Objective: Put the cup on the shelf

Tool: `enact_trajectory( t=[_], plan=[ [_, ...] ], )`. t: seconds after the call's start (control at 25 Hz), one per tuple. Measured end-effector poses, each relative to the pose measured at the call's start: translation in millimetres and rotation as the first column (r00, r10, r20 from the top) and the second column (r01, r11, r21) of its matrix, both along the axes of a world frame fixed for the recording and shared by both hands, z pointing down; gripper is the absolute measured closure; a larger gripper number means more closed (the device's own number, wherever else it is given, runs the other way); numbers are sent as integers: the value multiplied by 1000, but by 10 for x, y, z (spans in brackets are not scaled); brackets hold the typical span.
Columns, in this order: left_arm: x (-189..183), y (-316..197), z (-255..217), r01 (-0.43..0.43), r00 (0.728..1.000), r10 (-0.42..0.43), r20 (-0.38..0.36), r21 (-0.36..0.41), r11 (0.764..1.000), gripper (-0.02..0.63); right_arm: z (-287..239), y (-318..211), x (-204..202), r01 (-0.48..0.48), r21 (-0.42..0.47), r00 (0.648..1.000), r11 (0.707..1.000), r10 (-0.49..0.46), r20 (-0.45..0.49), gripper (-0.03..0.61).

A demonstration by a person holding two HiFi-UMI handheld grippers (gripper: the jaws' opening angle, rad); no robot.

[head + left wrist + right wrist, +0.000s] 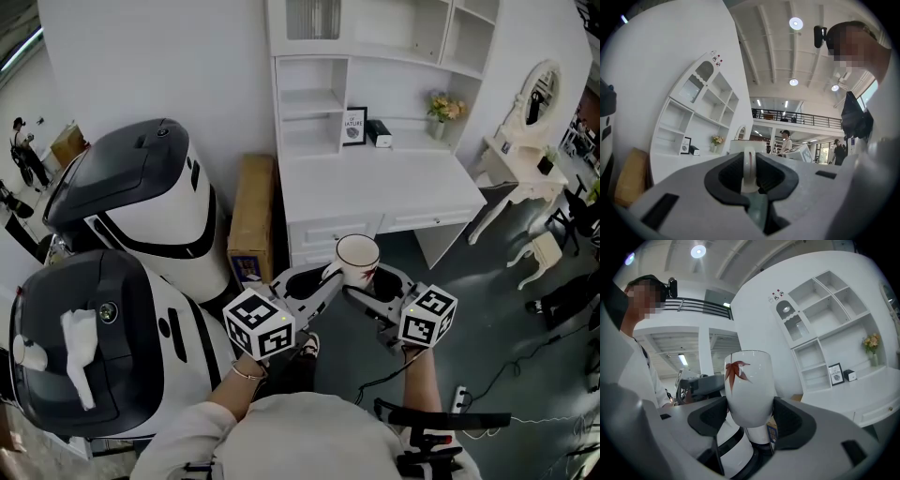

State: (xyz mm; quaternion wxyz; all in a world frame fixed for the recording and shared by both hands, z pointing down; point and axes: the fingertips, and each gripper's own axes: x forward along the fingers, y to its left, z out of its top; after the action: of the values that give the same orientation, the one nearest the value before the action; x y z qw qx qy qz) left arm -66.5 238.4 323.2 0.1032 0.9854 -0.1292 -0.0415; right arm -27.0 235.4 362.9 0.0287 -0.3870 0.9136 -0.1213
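A white cup (356, 256) with a red leaf print hangs in the air in front of the white shelf unit (314, 98) that stands on a desk (375, 187). My left gripper (323, 279) is shut on the cup's thin handle (749, 166), which stands upright between its dark pads in the left gripper view. My right gripper (367, 286) is shut on the lower body of the cup (749, 390), which is upright with the leaf facing the camera in the right gripper view. Both grippers point level, toward each other.
Two big white and dark grey machines (141, 202) (89, 347) stand at the left. A cardboard box (251, 216) leans beside the desk. A picture frame (354, 127), a black box (379, 133) and a flower vase (442, 112) sit on the desk's back. A vanity table (520, 173) stands at the right.
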Motion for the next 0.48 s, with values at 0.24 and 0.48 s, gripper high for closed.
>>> enact_trajectory(
  t=[0.24, 0.48],
  plan=[
    [44, -245, -2, -6, 1000, 6, -1, 27, 1000, 549, -6, -249, 45, -16, 28, 1000, 999, 16, 12, 270],
    [241, -571, -36, -14, 1000, 15, -25, 17, 1000, 549, -54, -571, 255, -26, 31, 1000, 999, 26, -4, 270]
  ],
)
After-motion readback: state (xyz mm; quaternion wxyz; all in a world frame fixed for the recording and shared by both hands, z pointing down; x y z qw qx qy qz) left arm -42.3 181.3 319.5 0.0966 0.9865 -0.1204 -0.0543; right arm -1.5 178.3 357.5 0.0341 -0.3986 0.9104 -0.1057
